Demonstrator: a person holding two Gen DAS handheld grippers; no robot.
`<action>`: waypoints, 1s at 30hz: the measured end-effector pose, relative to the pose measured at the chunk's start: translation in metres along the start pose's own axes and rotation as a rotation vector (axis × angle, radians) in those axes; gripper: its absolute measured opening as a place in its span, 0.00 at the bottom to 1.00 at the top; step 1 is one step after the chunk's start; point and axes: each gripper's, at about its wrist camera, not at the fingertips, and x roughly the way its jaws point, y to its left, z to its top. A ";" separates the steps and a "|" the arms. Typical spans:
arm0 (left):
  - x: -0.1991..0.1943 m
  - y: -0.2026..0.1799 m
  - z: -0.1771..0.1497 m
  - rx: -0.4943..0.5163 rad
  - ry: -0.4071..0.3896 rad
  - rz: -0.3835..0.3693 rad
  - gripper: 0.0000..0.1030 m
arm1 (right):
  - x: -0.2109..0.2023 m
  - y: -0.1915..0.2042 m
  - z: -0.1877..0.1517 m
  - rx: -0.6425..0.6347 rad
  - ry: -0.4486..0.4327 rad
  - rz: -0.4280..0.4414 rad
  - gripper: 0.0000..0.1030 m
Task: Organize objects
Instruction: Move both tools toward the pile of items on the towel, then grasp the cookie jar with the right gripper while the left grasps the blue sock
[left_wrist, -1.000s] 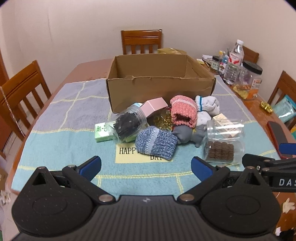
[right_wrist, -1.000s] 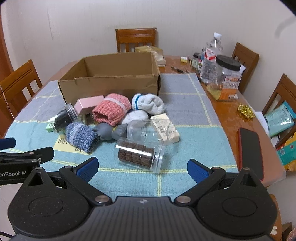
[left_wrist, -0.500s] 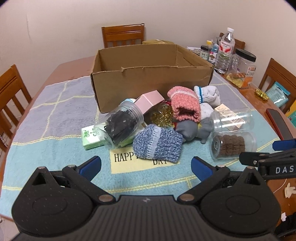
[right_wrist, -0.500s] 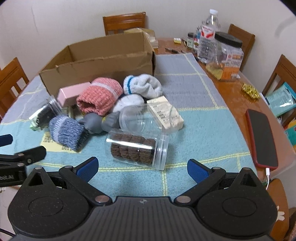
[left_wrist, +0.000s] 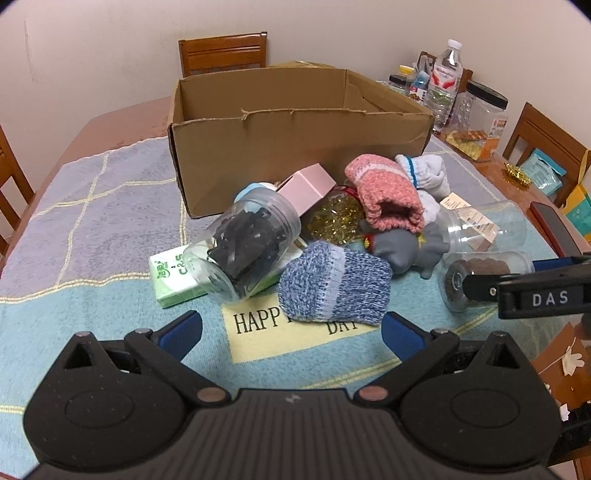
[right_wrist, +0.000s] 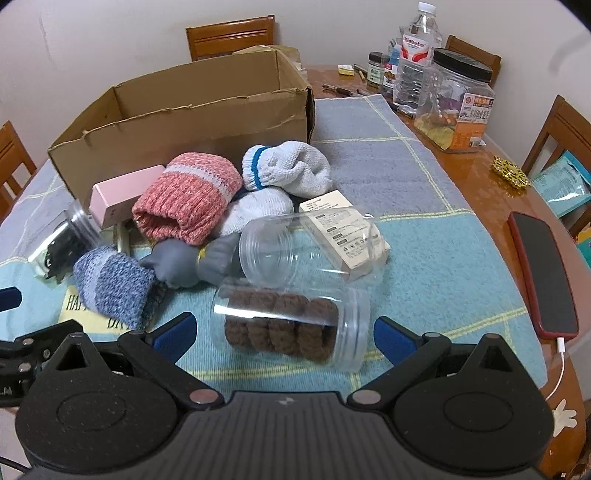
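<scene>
An open cardboard box (left_wrist: 295, 147) (right_wrist: 184, 118) stands at the back of the cloth, with a heap in front of it. My left gripper (left_wrist: 291, 328) is open just short of a blue knitted sock (left_wrist: 334, 286). Beside it lies a clear jar of black clips (left_wrist: 245, 247) over a green packet (left_wrist: 171, 275). My right gripper (right_wrist: 282, 332) is open, its blue fingers either side of a lying jar of brown rounds (right_wrist: 288, 323). Behind are an empty clear jar (right_wrist: 295, 247), a red sock (right_wrist: 188, 195), white socks (right_wrist: 288, 170), a grey toy (right_wrist: 184, 262) and a pink box (right_wrist: 118, 195).
A blue-green cloth (right_wrist: 424, 258) covers the wooden table. A red phone (right_wrist: 543, 273) lies at the right edge. Bottles and a large black-lidded jar (right_wrist: 458, 99) stand at the back right. Wooden chairs (left_wrist: 223, 53) surround the table.
Both grippers have moved forward and lower toward the heap. The jar of brown rounds now sits between the right fingers; the blue sock is nearer the left ones.
</scene>
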 end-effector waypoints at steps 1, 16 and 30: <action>0.001 0.001 0.001 0.001 0.002 -0.004 0.99 | 0.002 0.002 0.001 0.001 0.003 -0.003 1.00; 0.014 -0.004 0.003 0.022 0.004 -0.047 0.99 | 0.018 0.005 0.002 -0.031 0.038 -0.075 0.93; 0.043 -0.027 -0.005 0.020 0.022 0.000 0.97 | 0.012 -0.015 -0.006 -0.044 0.054 -0.056 0.93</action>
